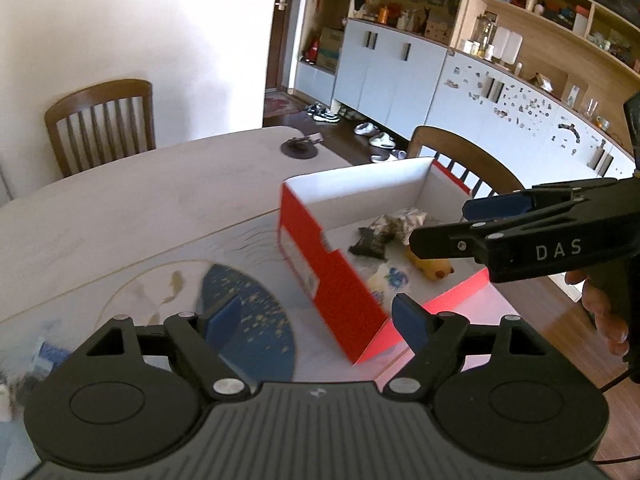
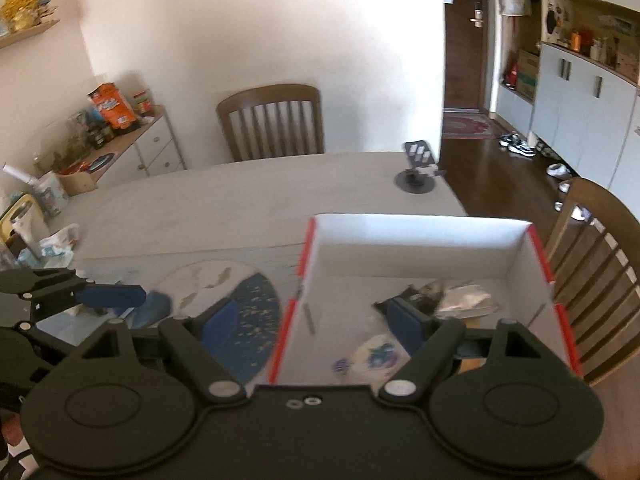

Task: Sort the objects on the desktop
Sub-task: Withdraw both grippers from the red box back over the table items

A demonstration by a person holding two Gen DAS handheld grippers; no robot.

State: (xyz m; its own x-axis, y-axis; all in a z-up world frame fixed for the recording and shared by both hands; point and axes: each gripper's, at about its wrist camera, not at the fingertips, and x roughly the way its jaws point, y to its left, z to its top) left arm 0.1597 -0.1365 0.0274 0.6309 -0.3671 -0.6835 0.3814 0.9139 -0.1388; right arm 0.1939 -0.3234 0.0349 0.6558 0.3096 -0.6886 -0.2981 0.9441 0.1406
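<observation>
A red box with white inside (image 1: 320, 280) (image 2: 516, 256) stands on the table. It holds several small things: a crumpled patterned packet (image 1: 400, 220) (image 2: 466, 300), a dark packet (image 1: 368, 244), a yellow toy (image 1: 434, 268) and a white-and-blue piece (image 1: 390, 278) (image 2: 376, 354). My left gripper (image 1: 320, 320) is open and empty, just left of the box's near corner. My right gripper (image 2: 316, 320) is open and empty above the box's left wall; it also shows in the left wrist view (image 1: 444, 224), over the box.
A round blue-and-white mat (image 1: 240, 312) (image 2: 248, 312) lies left of the box. A phone stand (image 1: 300, 146) (image 2: 418, 172) sits at the table's far edge. Wooden chairs (image 2: 272, 120) (image 1: 464, 160) stand behind and to the right. Clutter (image 2: 44, 236) lies at the table's left.
</observation>
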